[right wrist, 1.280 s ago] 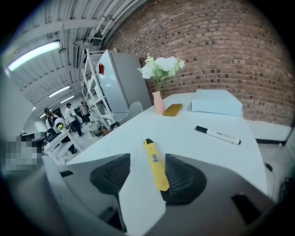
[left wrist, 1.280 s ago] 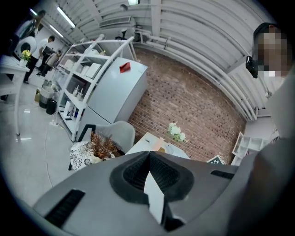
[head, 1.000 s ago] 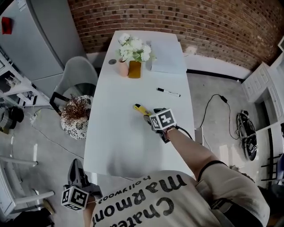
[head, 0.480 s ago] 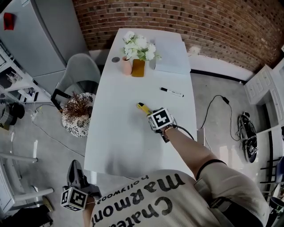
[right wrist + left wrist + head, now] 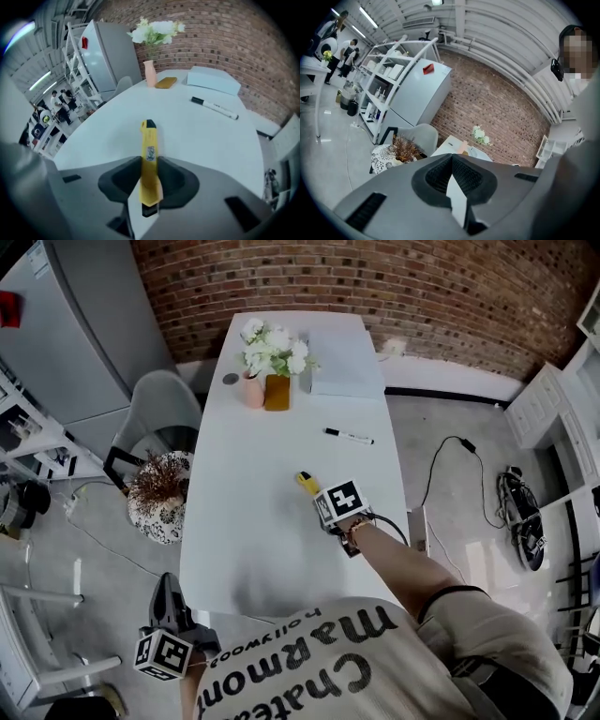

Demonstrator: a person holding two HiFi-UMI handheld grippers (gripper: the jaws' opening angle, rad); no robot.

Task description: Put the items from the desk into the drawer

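Right hand-held gripper (image 5: 150, 180), jaws just closing, pressing yellow cutter (image 5: 149, 140) between them

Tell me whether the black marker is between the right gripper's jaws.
No, a yellow box cutter sits between those jaws; the marker lies farther off.

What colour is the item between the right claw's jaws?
The utility knife is yellow with black ends; the right gripper view shows it best.
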